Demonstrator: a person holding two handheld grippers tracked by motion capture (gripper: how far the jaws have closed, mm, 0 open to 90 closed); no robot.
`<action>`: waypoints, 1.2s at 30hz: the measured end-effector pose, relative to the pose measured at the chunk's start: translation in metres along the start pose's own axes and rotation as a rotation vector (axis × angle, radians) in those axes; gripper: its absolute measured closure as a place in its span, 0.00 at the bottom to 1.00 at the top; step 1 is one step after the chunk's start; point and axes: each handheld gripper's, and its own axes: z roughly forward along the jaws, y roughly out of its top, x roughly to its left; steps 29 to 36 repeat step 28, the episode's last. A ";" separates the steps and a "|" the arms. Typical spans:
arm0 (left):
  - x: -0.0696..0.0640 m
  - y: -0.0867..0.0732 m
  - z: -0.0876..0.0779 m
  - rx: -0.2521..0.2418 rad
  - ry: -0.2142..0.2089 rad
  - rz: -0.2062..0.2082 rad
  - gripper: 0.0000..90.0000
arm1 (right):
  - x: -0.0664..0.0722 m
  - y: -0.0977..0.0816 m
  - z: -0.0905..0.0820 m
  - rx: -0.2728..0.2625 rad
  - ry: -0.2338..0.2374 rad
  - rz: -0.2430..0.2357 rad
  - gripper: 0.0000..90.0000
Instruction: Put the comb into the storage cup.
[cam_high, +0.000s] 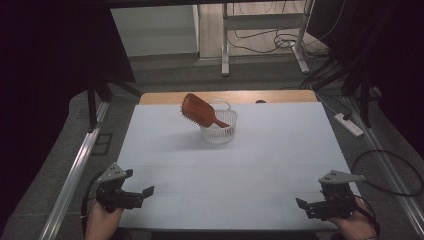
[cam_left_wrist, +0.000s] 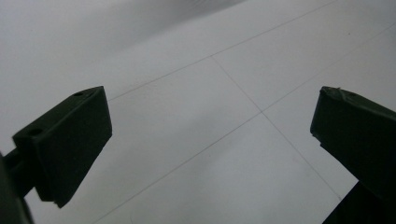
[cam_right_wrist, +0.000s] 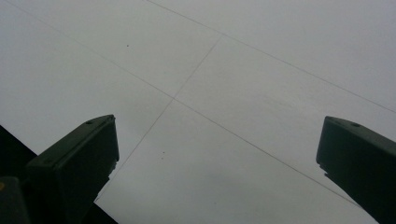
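A brown wooden hairbrush leans with its handle inside a small white basket at the far middle of the white table. The brush head sticks out up and to the left. My left gripper rests at the near left corner, held by a hand, its jaws wide apart with nothing between them. At the near right corner my right gripper is also open and empty. Both gripper views look down on bare white tabletop between the black fingers.
A wooden strip runs along the table's far edge. A power strip and cables lie on the floor at the right. Metal rails flank the table. Desk legs stand beyond it.
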 end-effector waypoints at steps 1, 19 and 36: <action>0.000 -0.001 -0.001 0.003 0.002 0.002 0.00 | 0.000 0.000 0.000 0.000 -0.001 0.000 0.00; -0.003 -0.014 -0.012 0.034 0.049 -0.005 0.00 | 0.000 0.000 0.000 0.001 -0.003 0.001 0.00; -0.002 -0.016 -0.013 0.035 0.047 -0.022 0.00 | 0.000 0.000 0.000 0.004 -0.004 -0.004 0.00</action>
